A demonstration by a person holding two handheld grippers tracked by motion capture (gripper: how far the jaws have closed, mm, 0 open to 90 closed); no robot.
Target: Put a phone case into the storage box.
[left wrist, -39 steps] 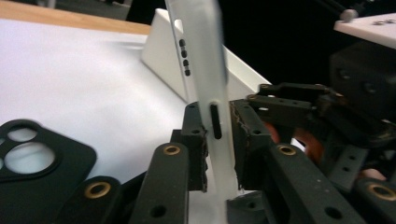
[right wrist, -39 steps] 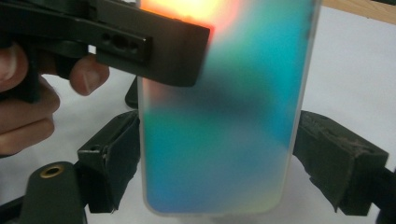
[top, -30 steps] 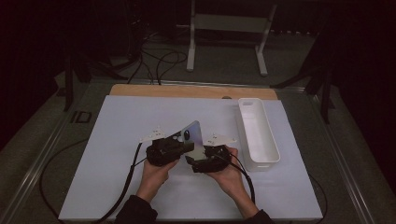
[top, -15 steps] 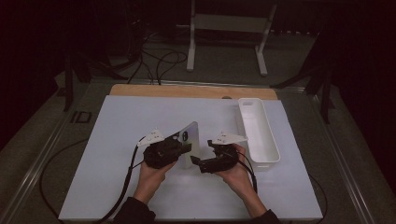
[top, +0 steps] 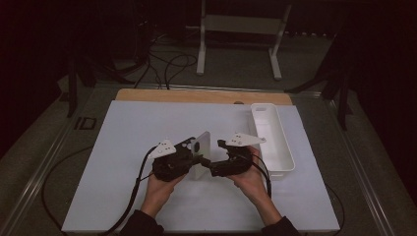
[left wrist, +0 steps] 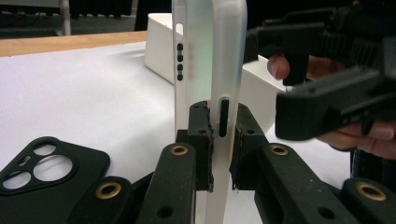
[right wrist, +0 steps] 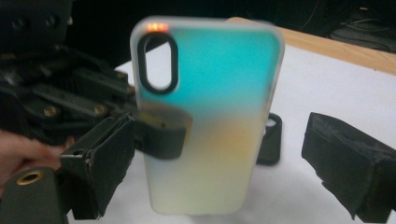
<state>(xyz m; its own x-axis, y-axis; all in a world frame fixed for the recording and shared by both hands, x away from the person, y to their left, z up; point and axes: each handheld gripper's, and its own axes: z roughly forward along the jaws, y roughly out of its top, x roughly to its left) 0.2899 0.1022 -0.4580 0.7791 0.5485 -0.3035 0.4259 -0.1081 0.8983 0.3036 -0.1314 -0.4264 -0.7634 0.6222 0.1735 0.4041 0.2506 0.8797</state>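
Item: translucent phone case [left wrist: 212, 70], upright, clamped edge-on in my left gripper [left wrist: 219, 154]. My right gripper [right wrist: 219, 158], jaws spread, brackets its teal-to-yellow back. Black case [left wrist: 44, 177] lies alongside.

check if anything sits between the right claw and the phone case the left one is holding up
Nothing visible does. The left claw clamps the phone case upright, and the open right claw faces it with bare gaps beside each jaw. The black case lies off to the side.
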